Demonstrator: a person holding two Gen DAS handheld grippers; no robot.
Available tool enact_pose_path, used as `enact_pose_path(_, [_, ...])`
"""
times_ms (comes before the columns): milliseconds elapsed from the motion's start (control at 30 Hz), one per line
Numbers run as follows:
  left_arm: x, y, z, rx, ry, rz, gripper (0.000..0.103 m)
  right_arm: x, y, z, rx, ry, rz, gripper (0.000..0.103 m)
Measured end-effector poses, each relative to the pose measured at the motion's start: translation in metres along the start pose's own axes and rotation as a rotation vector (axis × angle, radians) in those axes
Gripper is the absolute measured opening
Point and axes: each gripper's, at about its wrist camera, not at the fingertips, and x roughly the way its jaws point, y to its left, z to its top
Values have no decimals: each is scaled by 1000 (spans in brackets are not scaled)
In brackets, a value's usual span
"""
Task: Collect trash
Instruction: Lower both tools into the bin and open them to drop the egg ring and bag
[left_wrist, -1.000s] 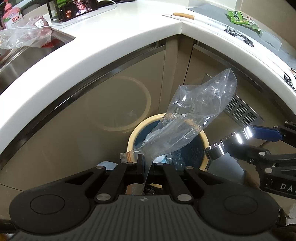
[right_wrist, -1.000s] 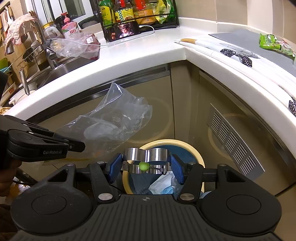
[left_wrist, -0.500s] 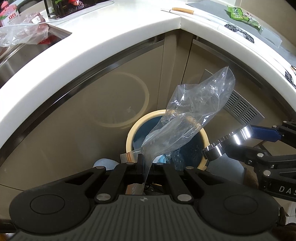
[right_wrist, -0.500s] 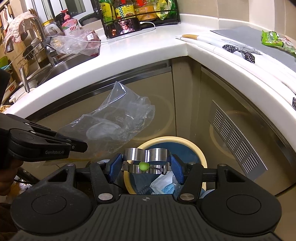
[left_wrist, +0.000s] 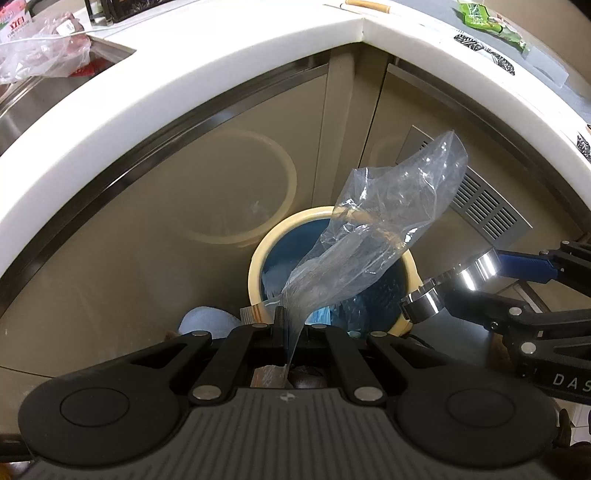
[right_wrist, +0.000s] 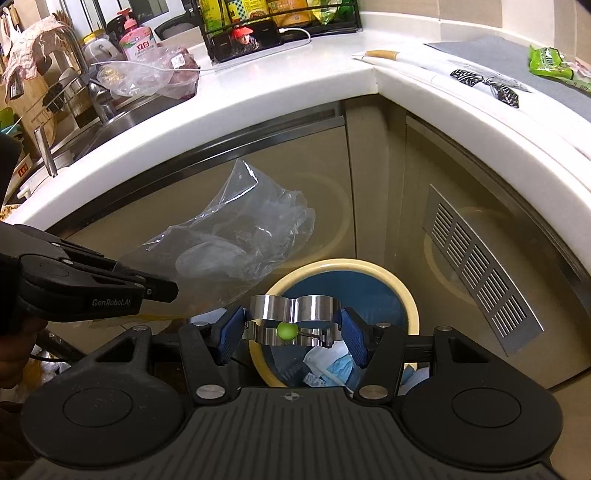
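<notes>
Both wrist cams are looking down along their tongs, close above the bin (left_wrist: 332, 254) (right_wrist: 334, 291); right cam is sitting right of left; both are sharing bench corner (left_wrist: 360, 31) (right_wrist: 373, 79).

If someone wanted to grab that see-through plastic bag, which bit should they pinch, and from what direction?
Best at the gathered, narrow end, as the left gripper does: the clear plastic bag tapers there into a thin flat strip that shut jaws can clamp. Come from the near side, along the bag's length. Its far end billows wide and loose above the trash bin, and would probably slip or crumple.
</notes>
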Motion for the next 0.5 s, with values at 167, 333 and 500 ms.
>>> enact_pose_path(167, [6, -1, 1, 1, 17, -4, 0, 4, -3, 2, 5, 14, -2, 60])
enact_pose_path(333, [14, -2, 5, 8, 33, 1, 0, 9, -6, 3, 24, 26, -4, 60])
enact_pose_path(500, [22, -4, 8, 25, 47, 10, 0, 15, -10, 3, 45, 40, -9, 60])
